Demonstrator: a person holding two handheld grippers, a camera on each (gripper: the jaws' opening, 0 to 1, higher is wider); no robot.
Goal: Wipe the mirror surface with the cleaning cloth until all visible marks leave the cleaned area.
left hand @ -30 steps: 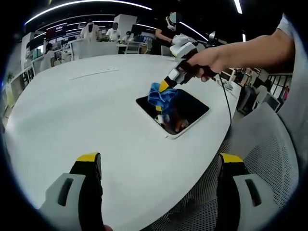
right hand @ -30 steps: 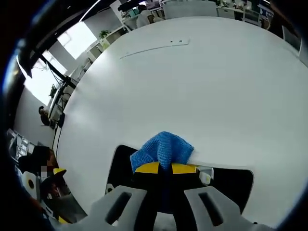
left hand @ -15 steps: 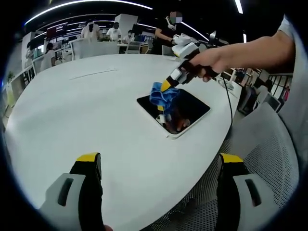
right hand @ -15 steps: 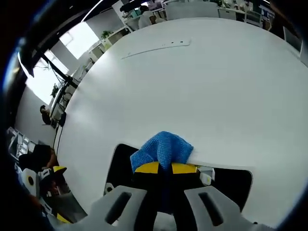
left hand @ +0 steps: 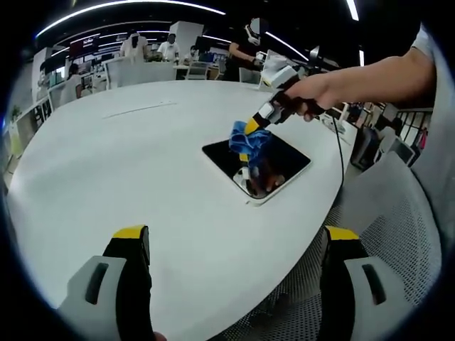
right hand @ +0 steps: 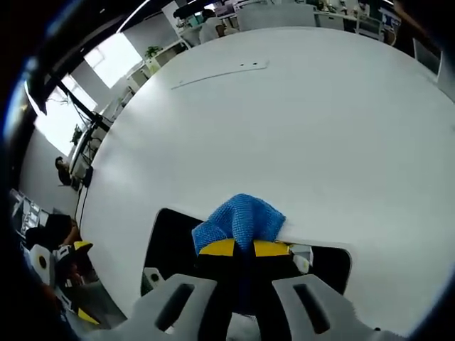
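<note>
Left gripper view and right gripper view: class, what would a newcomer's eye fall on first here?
The bright blue cleaning cloth, pinched in the right gripper, pressed on the dark mirror near the edge of the big white round table. Next, the left gripper hanging open over the table's near edge, jaws wide apart.

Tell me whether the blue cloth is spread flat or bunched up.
Bunched up. The blue cloth bulges in a wad from the shut right gripper, pressed against the mirror.

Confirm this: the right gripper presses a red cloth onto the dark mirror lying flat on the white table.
Not red. The cloth is blue, as the right gripper view shows. The right gripper does press it onto the dark mirror lying flat on the white table.
</note>
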